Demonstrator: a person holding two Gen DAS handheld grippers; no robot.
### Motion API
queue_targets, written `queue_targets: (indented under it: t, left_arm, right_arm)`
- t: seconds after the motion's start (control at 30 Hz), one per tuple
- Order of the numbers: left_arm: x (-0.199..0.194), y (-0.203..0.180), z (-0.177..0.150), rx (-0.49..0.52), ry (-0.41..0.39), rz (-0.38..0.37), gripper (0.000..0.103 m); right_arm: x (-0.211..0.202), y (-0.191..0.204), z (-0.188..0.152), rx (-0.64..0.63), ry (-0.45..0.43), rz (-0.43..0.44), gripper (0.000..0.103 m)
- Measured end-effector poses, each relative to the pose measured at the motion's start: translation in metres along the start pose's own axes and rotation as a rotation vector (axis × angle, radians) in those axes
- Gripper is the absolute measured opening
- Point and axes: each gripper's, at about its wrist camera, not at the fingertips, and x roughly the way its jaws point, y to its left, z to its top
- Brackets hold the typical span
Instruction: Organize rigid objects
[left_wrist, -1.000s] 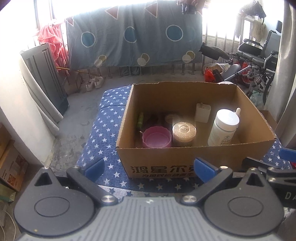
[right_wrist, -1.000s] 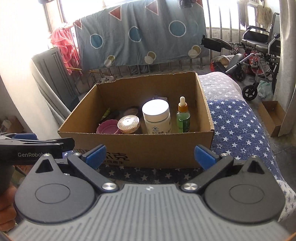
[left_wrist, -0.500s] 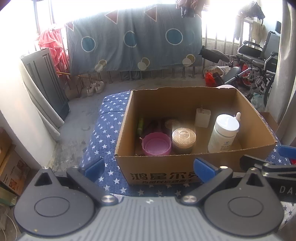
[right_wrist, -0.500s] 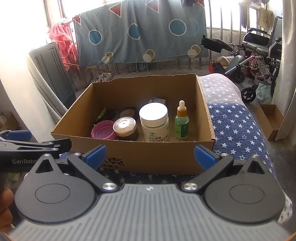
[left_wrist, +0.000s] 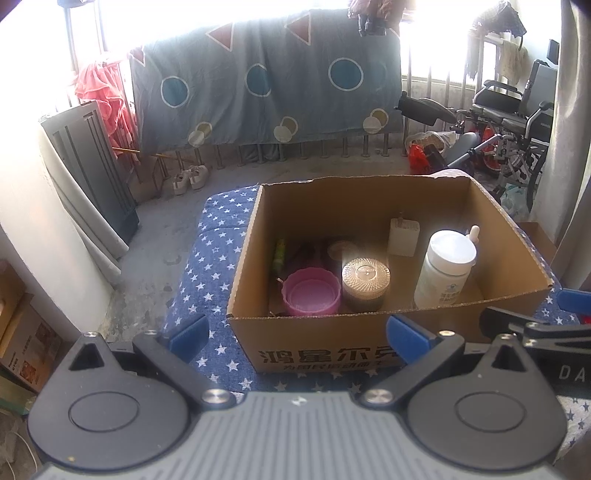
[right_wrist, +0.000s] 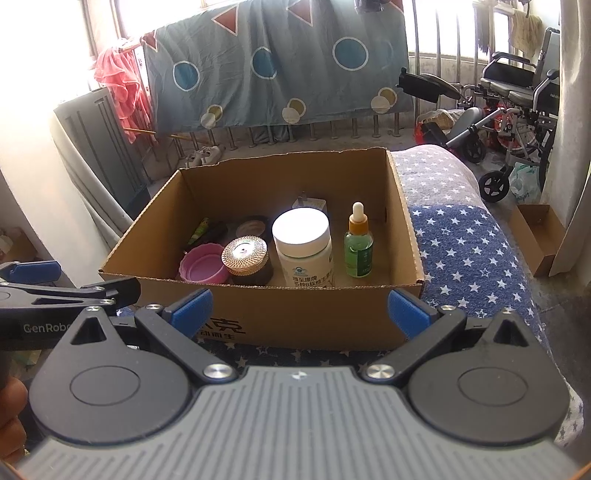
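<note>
The cardboard box (right_wrist: 280, 317) holding the upright green dropper bottle (right_wrist: 358, 245) sits straight ahead of the right gripper (right_wrist: 298, 308) (nearer than the left gripper (left_wrist: 298, 334)), both spread wide and empty.

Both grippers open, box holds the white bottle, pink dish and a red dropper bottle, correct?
Not quite: the dropper bottle is green, as the right wrist view shows. The rest holds: left gripper and right gripper open, white bottle and pink dish in the box.
</note>
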Motion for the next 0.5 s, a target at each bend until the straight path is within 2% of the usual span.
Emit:
queue_targets:
  t: [0.5]
  left_arm:
    - [0.0036,0.0011,0.0021,0.002,-0.002,0.009,0.103]
  right_arm:
    - [0.0046,0.0011,0.0004,0.015,0.015,0.002,0.102]
